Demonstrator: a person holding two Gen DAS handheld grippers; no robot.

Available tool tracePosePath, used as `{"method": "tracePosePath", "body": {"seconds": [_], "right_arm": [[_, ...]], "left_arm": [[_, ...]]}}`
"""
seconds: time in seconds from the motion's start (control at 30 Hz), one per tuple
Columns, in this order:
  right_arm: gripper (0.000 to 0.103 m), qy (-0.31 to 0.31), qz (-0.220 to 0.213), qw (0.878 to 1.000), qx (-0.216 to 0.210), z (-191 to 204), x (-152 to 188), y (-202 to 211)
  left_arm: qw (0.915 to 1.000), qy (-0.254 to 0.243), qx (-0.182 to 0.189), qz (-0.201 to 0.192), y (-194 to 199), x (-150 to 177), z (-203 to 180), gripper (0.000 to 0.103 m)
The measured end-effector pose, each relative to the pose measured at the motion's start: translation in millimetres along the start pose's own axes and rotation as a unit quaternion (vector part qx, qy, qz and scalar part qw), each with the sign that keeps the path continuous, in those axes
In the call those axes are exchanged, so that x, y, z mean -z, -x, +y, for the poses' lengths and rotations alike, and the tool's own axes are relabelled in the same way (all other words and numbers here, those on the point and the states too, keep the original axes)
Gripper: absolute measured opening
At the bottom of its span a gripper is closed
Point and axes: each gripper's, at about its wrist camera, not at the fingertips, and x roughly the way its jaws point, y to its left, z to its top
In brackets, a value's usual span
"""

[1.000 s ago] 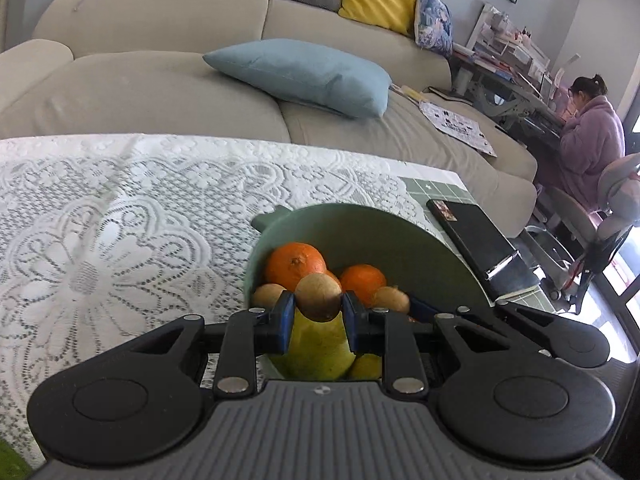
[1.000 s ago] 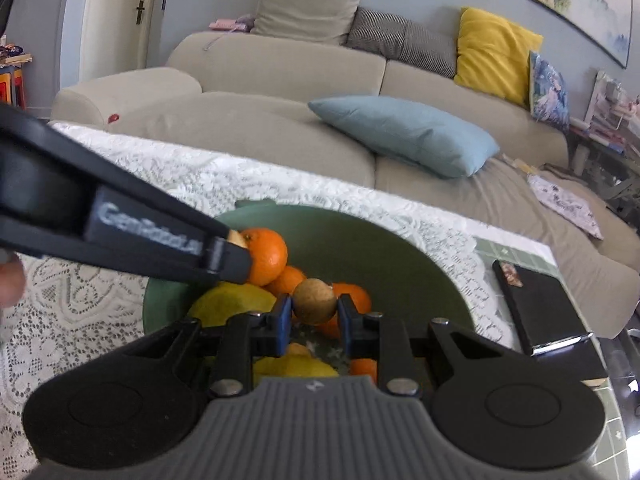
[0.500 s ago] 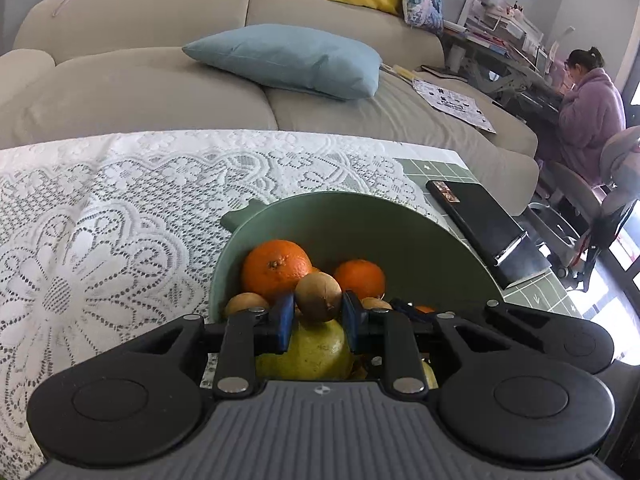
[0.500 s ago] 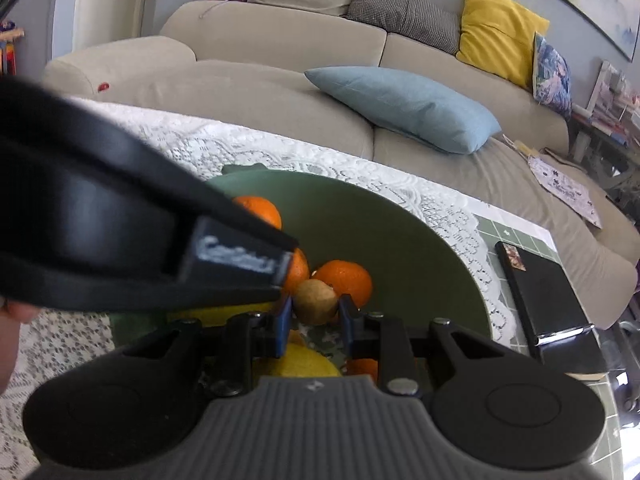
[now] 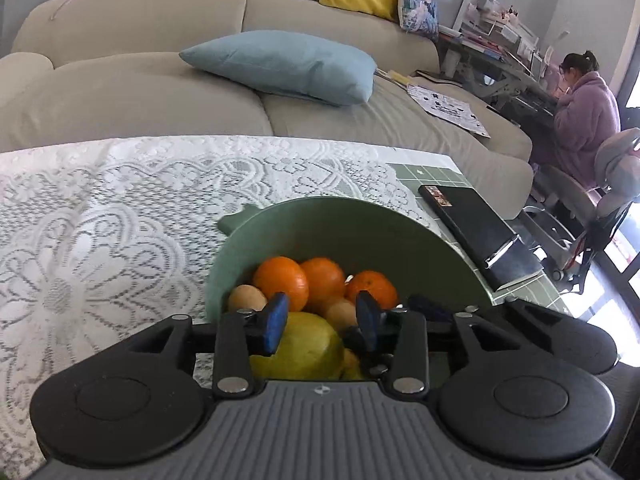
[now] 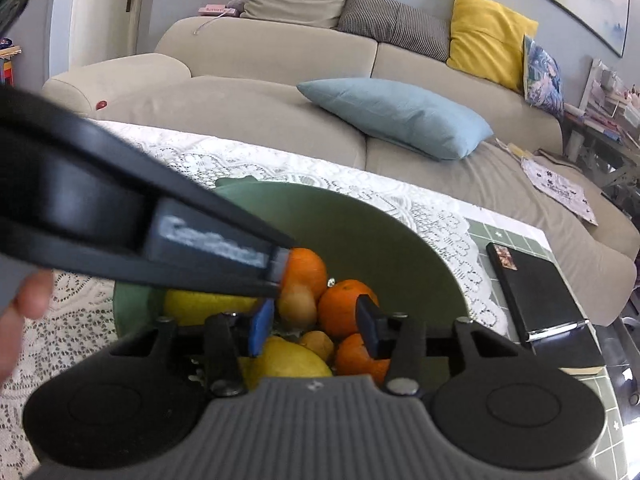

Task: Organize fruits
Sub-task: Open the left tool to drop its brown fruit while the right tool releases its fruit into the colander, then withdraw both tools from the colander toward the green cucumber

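Both grippers have let go: a second ago each pinched a small brown kiwi over the green bowl point(image 5: 352, 220), and now the left gripper point(image 5: 322, 322) and the right gripper point(image 6: 314, 326) stand with their blue-padded fingers spread and nothing between them. In the left wrist view the released kiwi point(image 5: 340, 312) sits among the fruit, beside a second kiwi point(image 5: 246, 298), below three oranges point(image 5: 282, 280) and touching the large yellow-green pear point(image 5: 304, 344). In the right wrist view another kiwi point(image 6: 298, 304) leans against an orange point(image 6: 308, 270), with a smaller brown fruit point(image 6: 318, 344) and a yellow lemon point(image 6: 284, 360) lower down.

The release looks done, so the sensible move is to lift both tools straight up and apart before swinging away, since the left one crosses close over the right one's fingers and could knock fruit or the bowl rim. The pile is rounded and could roll if nudged.

White lettering on the side of the left tool point(image 6: 216, 246) is too blurred to read with certainty. A black notebook point(image 5: 476, 232) lies on the green tiled tabletop point(image 5: 424, 172) past the lace cloth point(image 5: 100, 208); its small cover label is unreadable.
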Motion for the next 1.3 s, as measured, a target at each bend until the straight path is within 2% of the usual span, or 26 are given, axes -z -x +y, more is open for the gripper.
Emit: {"method": "tracePosePath", "body": {"seconds": [0.03, 0.1, 0.2, 0.23, 0.3, 0.5, 0.7, 0.83, 0.97, 1.3], "right_arm": [[0.048, -0.004, -0.005, 1.0, 0.002, -2, 0, 2], [0.068, -0.017, -0.013, 1.0, 0.005, -7, -1, 5], [0.072, -0.041, -0.023, 0.999, 0.005, -8, -4, 9], [0.073, -0.045, -0.032, 0.998, -0.002, -6, -6, 12], [0.08, -0.049, -0.052, 0.997, -0.016, 0, -6, 20], [0.081, -0.036, -0.098, 0.994, -0.036, 23, -10, 31], [0.081, -0.058, -0.115, 0.987, -0.091, 42, -11, 40], [0.081, -0.076, -0.106, 0.98, -0.147, 63, -9, 45], [0.082, -0.074, -0.078, 0.975, -0.196, 91, -8, 42], [0.082, -0.056, -0.001, 0.959, -0.279, 155, 5, 25]], "left_arm": [[1.0, -0.001, -0.004, -0.006, 5, 0, 0, 0.048], [0.9998, 0.003, -0.006, -0.017, 17, -1, 3, 0.057], [0.9993, 0.01, -0.007, -0.034, 34, 1, 8, 0.066], [0.9991, 0.012, -0.013, -0.039, 39, 2, 10, 0.066], [0.9982, 0.016, -0.026, -0.052, 51, 7, 16, 0.066], [0.9933, 0.043, -0.075, -0.077, 92, 18, 45, 0.067], [0.9888, 0.054, -0.113, -0.081, 120, 33, 77, 0.067], [0.9883, 0.055, -0.119, -0.079, 131, 46, 94, 0.067], [0.988, 0.057, -0.124, -0.072, 140, 59, 112, 0.067], [0.9845, 0.09, -0.132, -0.072, 155, 94, 168, 0.068]]}}
